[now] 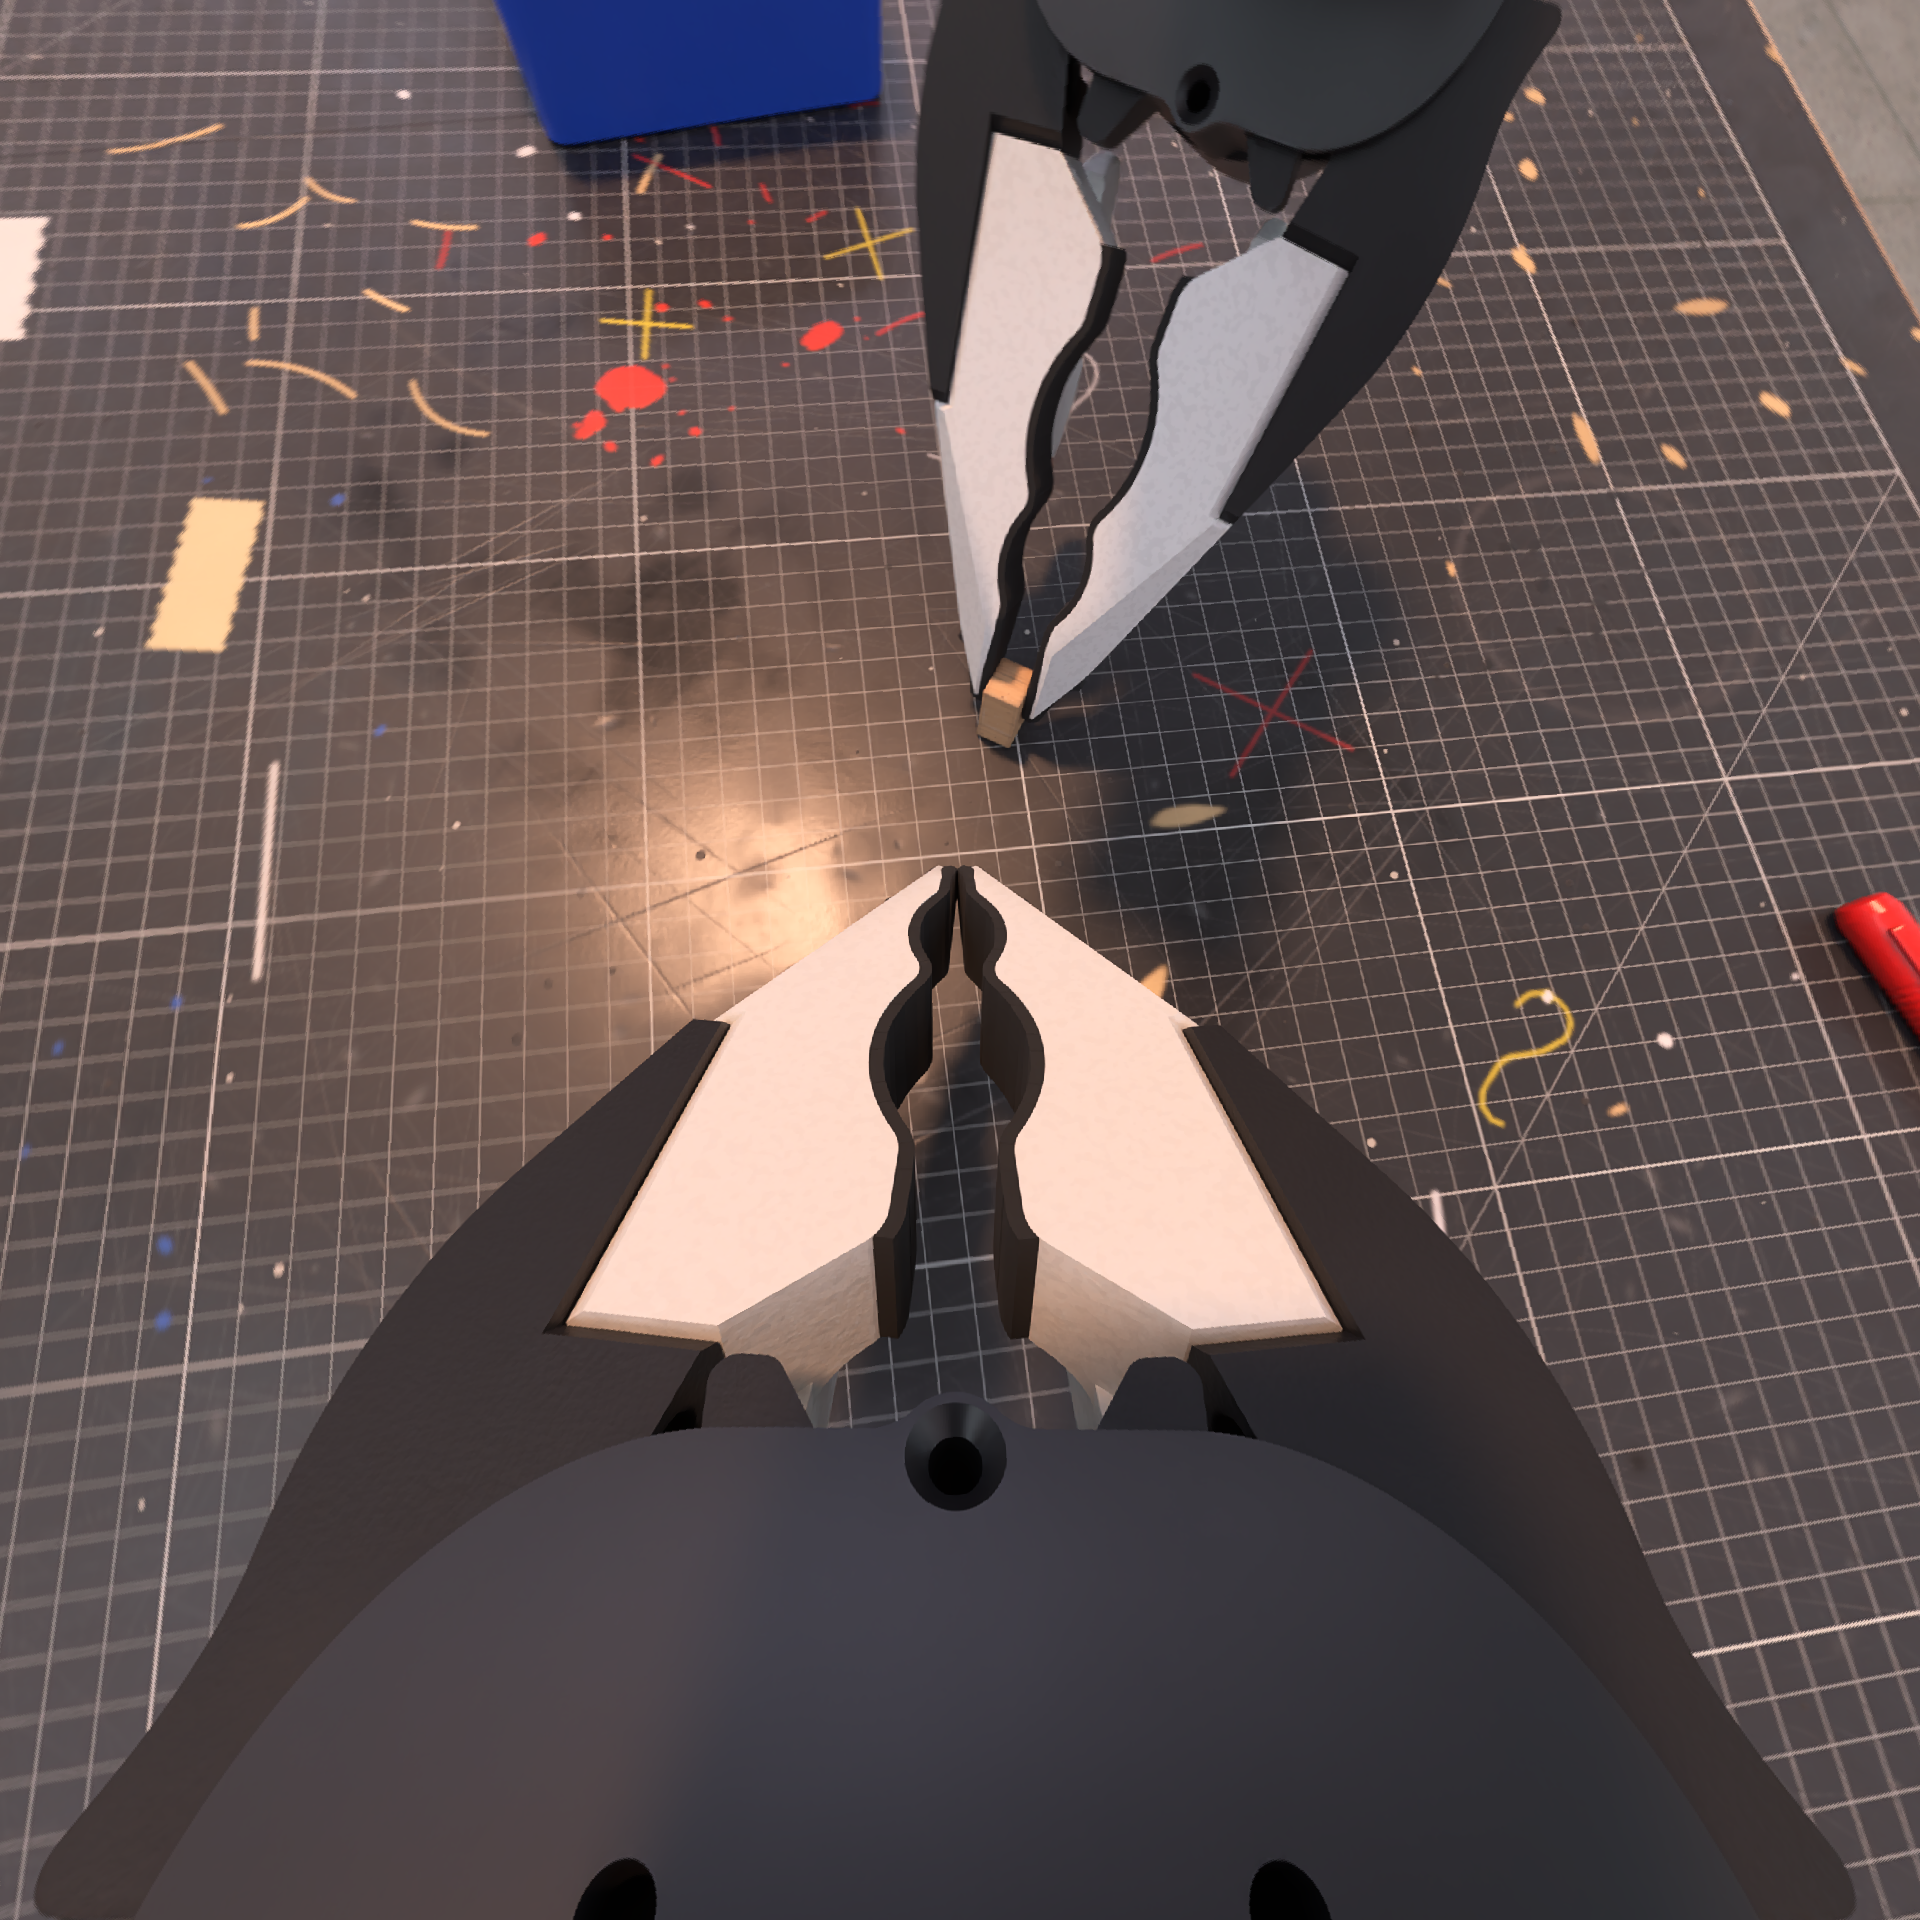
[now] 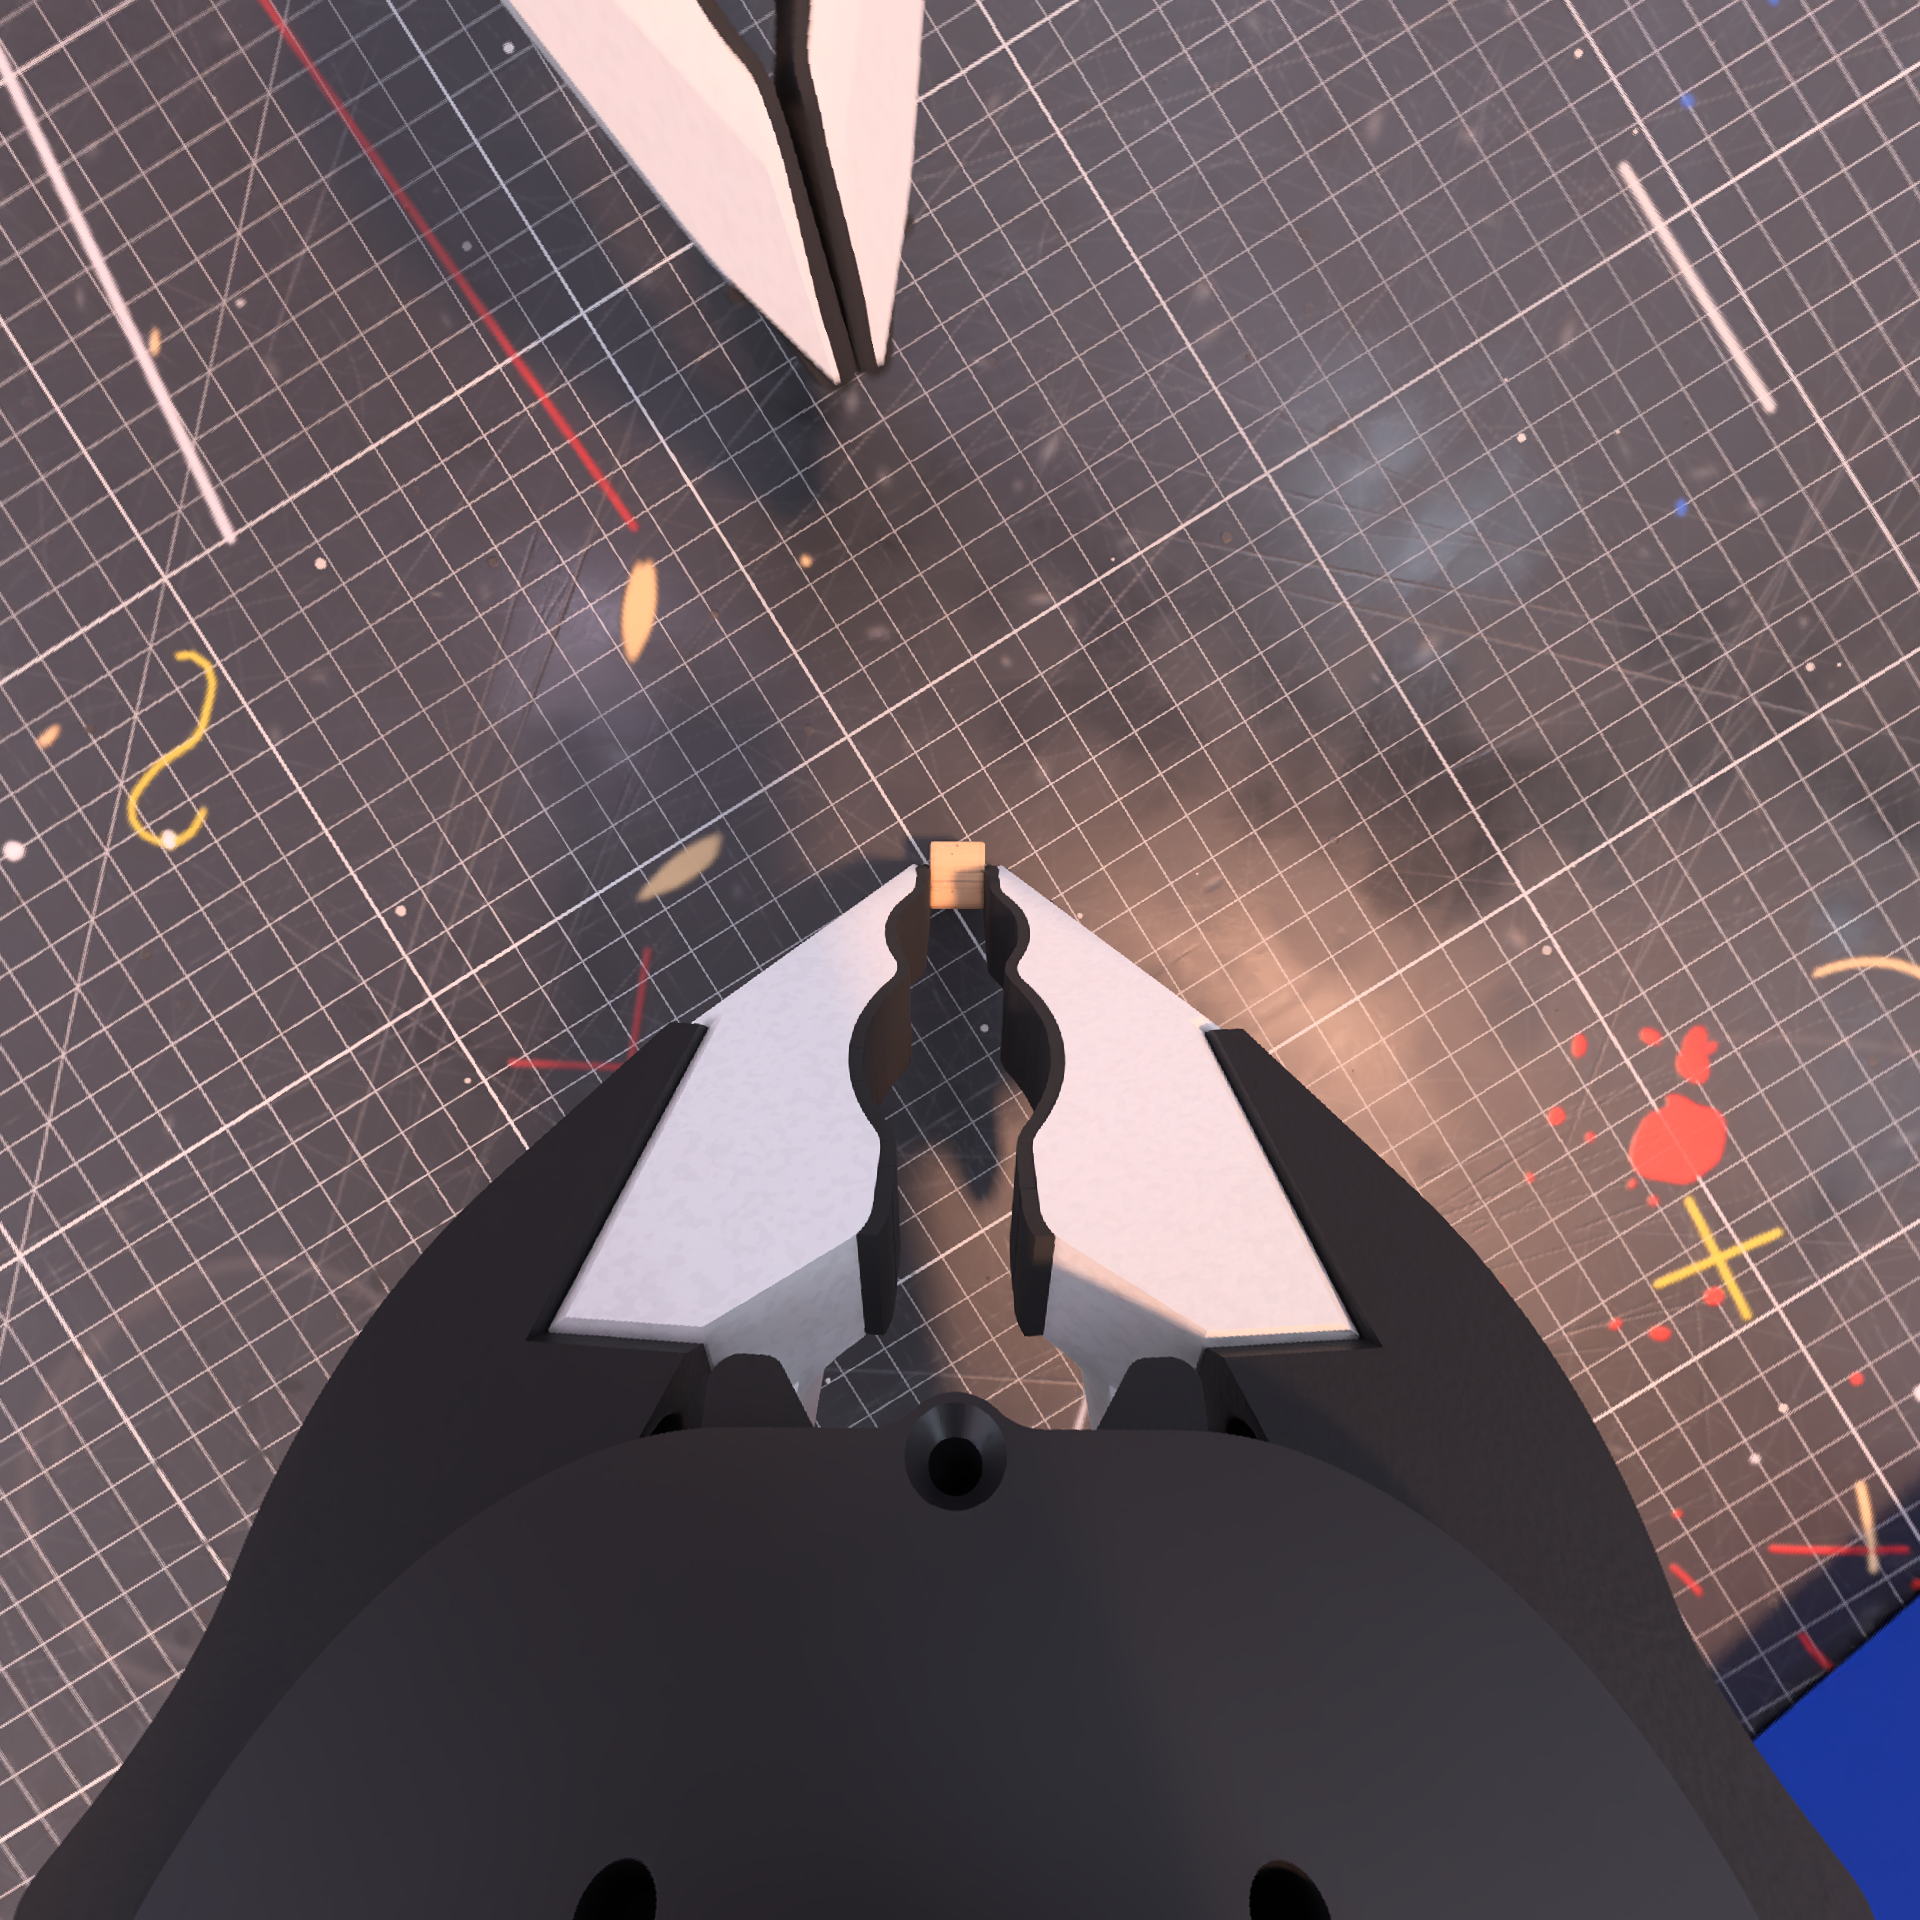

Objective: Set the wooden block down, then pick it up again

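The wooden block (image 2: 957, 876) is a small pale cube pinched between the tips of my right gripper (image 2: 957, 883), which is shut on it. In the left wrist view the right gripper (image 1: 1008, 691) points steeply down, with the block (image 1: 1003, 719) at or just above the dark cutting mat (image 1: 520, 831); I cannot tell if it touches. My left gripper (image 1: 956, 878) is shut and empty, hovering over the mat a short way in front of the block. Its closed white fingertips (image 2: 831, 343) show at the top of the right wrist view.
A blue box (image 1: 691, 62) stands at the far side of the mat, also at the lower right of the right wrist view (image 2: 1860, 1756). A red utility knife (image 1: 1886, 961) lies at the right edge. Paint spots and wood shavings are flat marks on the mat.
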Controlling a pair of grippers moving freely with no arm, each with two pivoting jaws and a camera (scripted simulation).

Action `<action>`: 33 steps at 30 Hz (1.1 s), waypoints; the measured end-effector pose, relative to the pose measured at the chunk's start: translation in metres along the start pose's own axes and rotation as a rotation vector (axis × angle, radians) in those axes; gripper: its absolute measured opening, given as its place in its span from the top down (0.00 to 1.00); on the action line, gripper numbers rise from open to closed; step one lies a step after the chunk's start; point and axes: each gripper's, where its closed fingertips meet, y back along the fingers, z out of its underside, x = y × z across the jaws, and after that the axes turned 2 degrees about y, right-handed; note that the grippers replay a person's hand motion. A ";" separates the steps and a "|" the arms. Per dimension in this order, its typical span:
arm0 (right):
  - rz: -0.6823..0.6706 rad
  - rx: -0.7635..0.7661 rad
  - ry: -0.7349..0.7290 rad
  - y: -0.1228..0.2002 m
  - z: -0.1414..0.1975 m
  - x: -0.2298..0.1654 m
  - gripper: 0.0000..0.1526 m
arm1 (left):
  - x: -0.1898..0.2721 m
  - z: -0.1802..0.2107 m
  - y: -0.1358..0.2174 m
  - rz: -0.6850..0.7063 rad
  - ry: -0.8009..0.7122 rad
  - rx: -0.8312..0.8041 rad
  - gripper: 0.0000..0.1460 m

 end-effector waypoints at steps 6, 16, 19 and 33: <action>-0.001 -0.017 0.000 0.001 -0.001 0.001 0.94 | -0.002 0.002 -0.018 0.058 -0.062 -0.061 1.00; -0.026 -0.063 0.002 -0.001 -0.001 0.000 0.94 | -0.005 0.005 -0.033 0.092 -0.094 -0.092 1.00; -0.030 -0.073 -0.002 -0.001 -0.001 0.000 0.94 | -0.004 0.003 -0.037 0.103 -0.104 -0.086 1.00; -0.038 -0.087 0.003 -0.002 -0.001 0.000 0.94 | 0.010 -0.003 -0.064 0.200 -0.195 -0.021 1.00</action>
